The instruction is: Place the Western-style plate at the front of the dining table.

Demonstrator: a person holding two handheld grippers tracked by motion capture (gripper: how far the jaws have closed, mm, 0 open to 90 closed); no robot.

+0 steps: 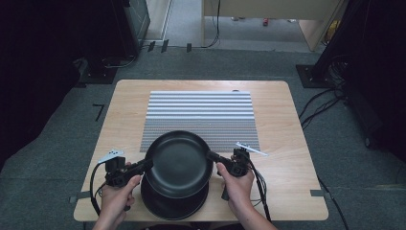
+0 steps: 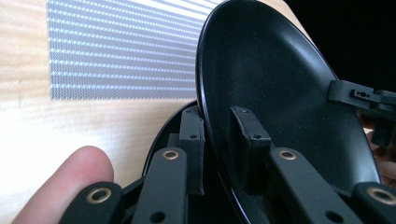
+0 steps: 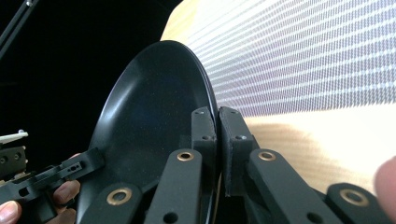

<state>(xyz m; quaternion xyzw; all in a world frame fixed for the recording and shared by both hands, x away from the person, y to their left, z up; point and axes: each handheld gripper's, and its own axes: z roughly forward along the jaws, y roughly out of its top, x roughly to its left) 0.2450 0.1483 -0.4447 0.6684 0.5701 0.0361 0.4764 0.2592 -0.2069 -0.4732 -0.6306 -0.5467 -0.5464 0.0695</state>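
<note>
Both grippers [image 1: 147, 164] [image 1: 211, 156] pinching upper black plate [image 1: 179, 160], lower plate [image 1: 167, 203] mostly hidden, perhaps identical

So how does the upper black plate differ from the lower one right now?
The upper black plate is clamped at opposite rims by the left gripper and the right gripper; the lower black plate is ungripped. The upper sits farther from the person, overlapping the striped mat; the lower sits by the near table edge, partly covered. Both are round, black, right side up.
</note>
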